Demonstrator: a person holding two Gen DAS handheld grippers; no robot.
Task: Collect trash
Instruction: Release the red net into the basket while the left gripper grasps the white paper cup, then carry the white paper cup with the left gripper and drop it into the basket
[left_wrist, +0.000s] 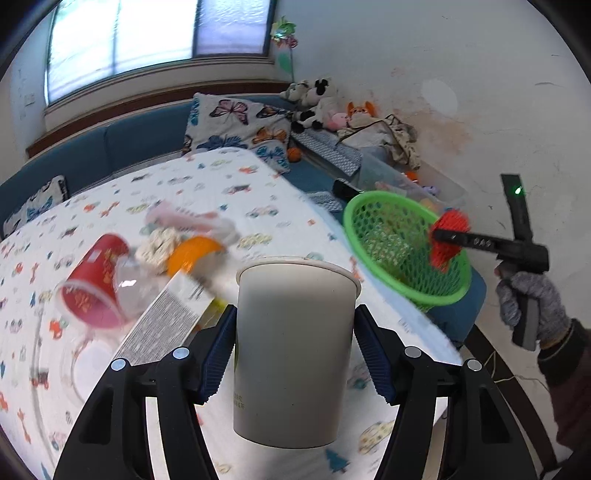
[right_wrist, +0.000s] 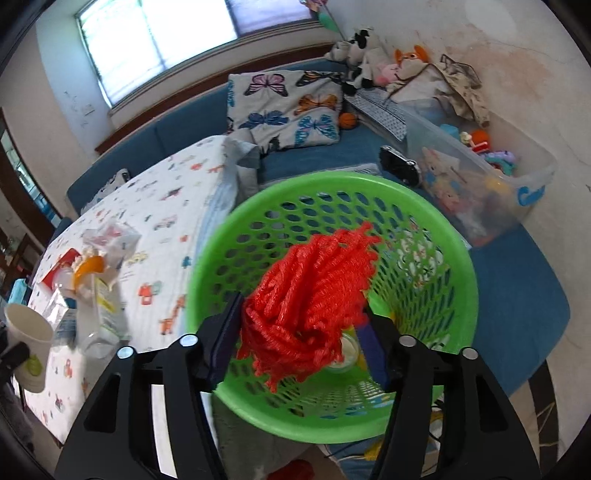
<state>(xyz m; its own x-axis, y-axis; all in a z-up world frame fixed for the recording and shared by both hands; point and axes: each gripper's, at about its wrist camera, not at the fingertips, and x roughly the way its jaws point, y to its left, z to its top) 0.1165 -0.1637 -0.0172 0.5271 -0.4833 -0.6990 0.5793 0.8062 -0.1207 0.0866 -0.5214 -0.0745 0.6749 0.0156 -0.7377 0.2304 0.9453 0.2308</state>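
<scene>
Above the perforated green basket (right_wrist: 458, 306), crinkled red netting (right_wrist: 314, 306).

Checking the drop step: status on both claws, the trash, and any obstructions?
Left claw shut on white paper cup, lifted. Right claw over green basket, red mesh netting between jaws, release unclear. Nothing blocking.
</scene>
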